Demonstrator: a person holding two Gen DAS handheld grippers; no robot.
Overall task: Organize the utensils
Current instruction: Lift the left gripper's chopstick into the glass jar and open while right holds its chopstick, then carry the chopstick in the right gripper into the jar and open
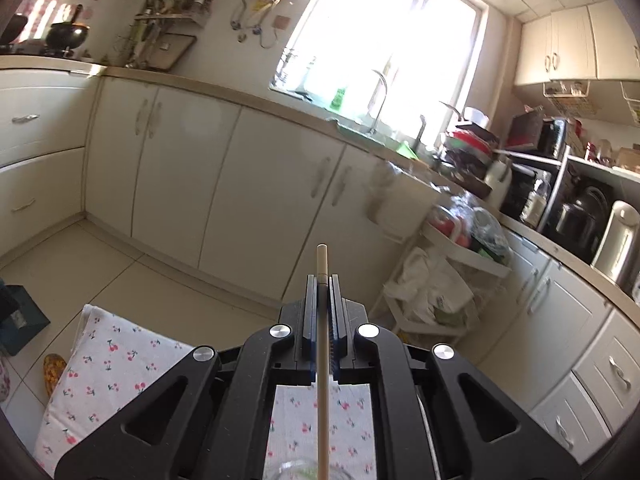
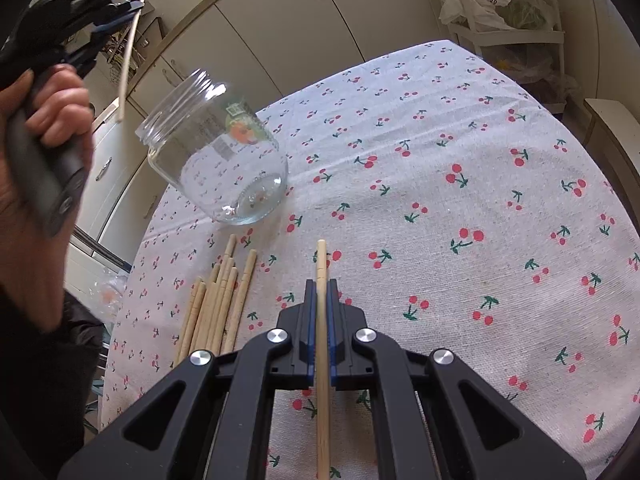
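Observation:
My left gripper is shut on a wooden chopstick, held high above the table with the stick's tip pointing down just above the jar mouth; it also shows in the right wrist view, with its chopstick. My right gripper is shut on another chopstick low over the cherry-print tablecloth. A clear glass jar stands on the cloth, empty. Several loose chopsticks lie in a pile to the left of my right gripper.
The table's round edge runs behind the jar. White kitchen cabinets stand beyond it. A white trolley with bags stands near the far right. The jar's rim shows at the bottom of the left wrist view.

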